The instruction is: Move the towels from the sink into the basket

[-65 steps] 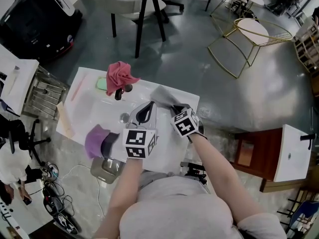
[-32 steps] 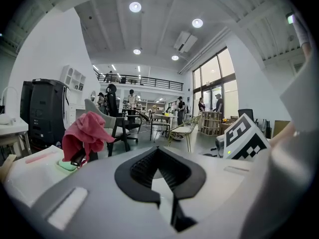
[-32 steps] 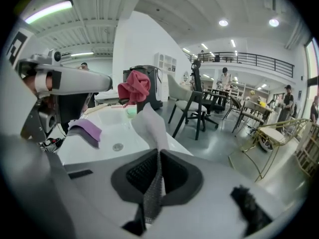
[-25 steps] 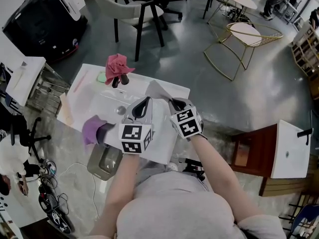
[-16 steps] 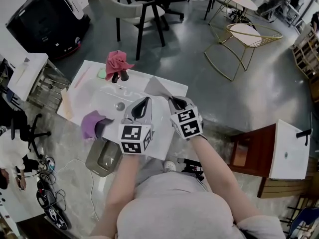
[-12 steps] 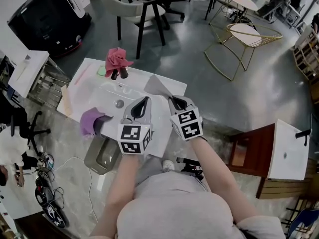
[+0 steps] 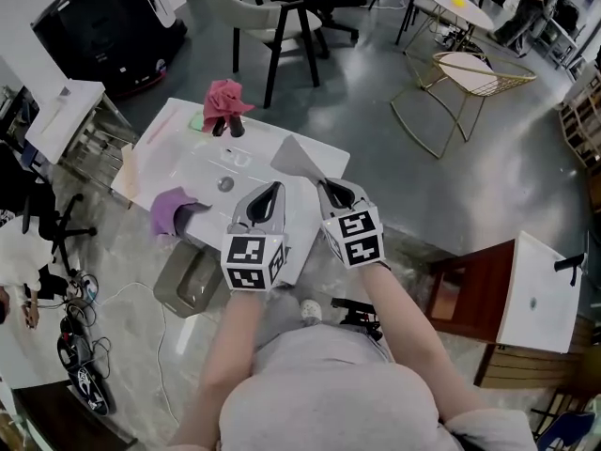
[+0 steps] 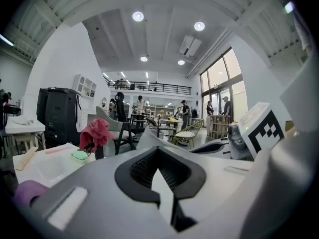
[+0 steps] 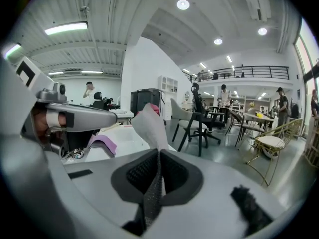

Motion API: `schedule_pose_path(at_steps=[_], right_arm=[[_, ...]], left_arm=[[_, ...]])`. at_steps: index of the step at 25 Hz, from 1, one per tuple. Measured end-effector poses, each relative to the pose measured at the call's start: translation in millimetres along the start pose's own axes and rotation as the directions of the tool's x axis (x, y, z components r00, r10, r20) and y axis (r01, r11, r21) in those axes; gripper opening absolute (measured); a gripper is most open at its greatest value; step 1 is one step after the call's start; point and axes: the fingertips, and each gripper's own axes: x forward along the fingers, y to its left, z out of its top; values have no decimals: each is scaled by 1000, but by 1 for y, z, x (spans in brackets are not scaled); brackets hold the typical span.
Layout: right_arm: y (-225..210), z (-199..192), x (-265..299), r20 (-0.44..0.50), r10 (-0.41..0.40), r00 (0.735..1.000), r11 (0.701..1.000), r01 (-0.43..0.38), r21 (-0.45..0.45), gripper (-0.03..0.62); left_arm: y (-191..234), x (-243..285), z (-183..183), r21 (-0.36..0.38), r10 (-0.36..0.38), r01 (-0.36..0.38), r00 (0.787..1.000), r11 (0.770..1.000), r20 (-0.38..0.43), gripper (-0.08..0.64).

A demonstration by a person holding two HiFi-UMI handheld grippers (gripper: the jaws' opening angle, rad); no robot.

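Note:
Both grippers hold a pale grey towel stretched between them over the near right part of the white sink. My left gripper is shut on one edge of it, a white strip showing between its pads. My right gripper is shut on another edge, and the grey towel's corner stands up beyond its jaws. A red towel hangs over the tap. A purple towel drapes over the sink's left rim. The grey basket sits on the floor below the sink's near left.
A green sponge lies beside the tap. A black cabinet and a metal rack stand to the left. Chairs and a gold wire chair are beyond the sink. A wooden stool is at the right.
Both grippers have drawn back and up from the sink together, carrying the grey towel, and both stayed shut. The red and purple towels have not moved.

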Motion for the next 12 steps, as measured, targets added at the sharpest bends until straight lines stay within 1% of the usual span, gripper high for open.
schedule_pose_path(at_steps=[6, 12], right_arm=[[6, 2, -13, 30, 32, 999, 999, -32, 3, 28], [9, 3, -19, 52, 56, 997, 998, -57, 17, 28]], left_arm=[[-9, -13, -1, 4, 32, -32, 999, 999, 6, 5], [-15, -23, 1, 22, 58, -59, 998, 998, 8, 5]])
